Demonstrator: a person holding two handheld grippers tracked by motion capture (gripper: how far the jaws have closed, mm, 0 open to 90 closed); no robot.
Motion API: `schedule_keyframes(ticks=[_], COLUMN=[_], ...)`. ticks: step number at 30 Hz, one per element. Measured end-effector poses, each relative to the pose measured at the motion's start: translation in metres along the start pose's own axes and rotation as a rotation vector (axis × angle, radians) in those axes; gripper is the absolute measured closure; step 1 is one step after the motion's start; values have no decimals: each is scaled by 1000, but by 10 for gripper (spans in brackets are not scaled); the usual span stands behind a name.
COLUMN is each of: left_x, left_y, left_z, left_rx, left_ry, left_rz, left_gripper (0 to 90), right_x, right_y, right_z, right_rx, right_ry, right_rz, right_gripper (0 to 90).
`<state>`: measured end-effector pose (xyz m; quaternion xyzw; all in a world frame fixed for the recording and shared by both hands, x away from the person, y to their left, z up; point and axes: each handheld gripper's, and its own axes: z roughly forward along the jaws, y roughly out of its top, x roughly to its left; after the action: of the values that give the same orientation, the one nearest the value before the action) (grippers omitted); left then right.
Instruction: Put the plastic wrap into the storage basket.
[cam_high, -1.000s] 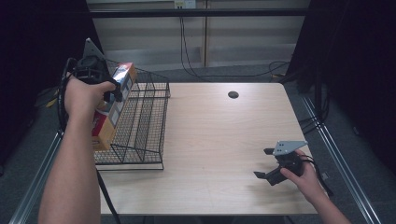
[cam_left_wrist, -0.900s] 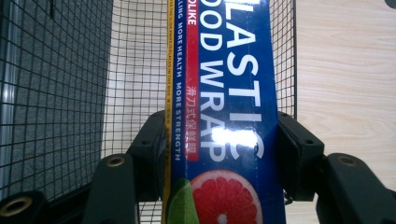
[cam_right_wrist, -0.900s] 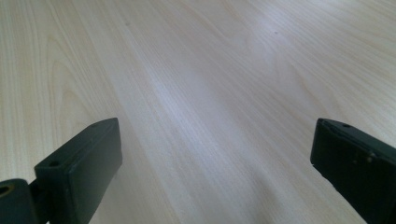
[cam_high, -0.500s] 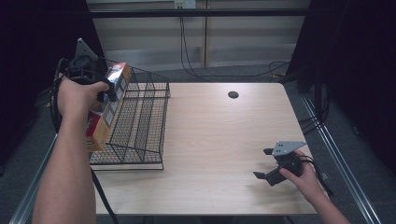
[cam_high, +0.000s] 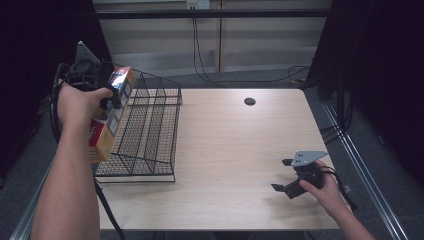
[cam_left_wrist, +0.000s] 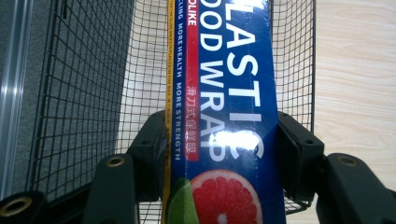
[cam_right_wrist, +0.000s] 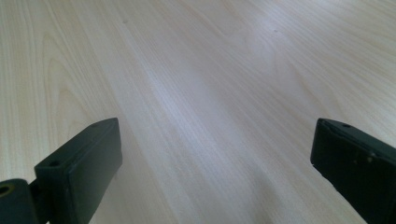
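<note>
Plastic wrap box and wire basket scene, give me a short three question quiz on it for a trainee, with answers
1. Which gripper holds the plastic wrap box?
2. True or false: the right gripper is shut on something.
3. Where does the wire basket sit on the table: A left side, B right side, C centre?

Key
1. The left gripper, its jaws clamped on the box's two sides.
2. False: it is open and empty, low over bare wood.
3. A.
</note>
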<state>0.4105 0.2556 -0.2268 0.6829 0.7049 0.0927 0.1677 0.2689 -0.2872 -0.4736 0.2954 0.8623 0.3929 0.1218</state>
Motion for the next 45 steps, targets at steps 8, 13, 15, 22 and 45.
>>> schedule_keyframes(ticks=[8,13,15,22,45], left_x=[8,11,13,12,19], left_y=[-1,-2,-2,-2,-5], left_z=[2,6,7,16,44], left_rx=[-4,-8,-4,0,37], left_ry=[3,2,1,16,25], left_rz=[-8,-25,-22,-33,-48], left_gripper=[440,440,440,439,436], right_x=[0,0,0,0,0], right_y=[0,0,0,0,0], right_z=[0,0,0,0,1], right_rx=[-4,-3,-3,-3,1], right_ry=[-2,1,4,3,2], right_rz=[0,4,5,2,3], right_gripper=[20,20,20,20,20])
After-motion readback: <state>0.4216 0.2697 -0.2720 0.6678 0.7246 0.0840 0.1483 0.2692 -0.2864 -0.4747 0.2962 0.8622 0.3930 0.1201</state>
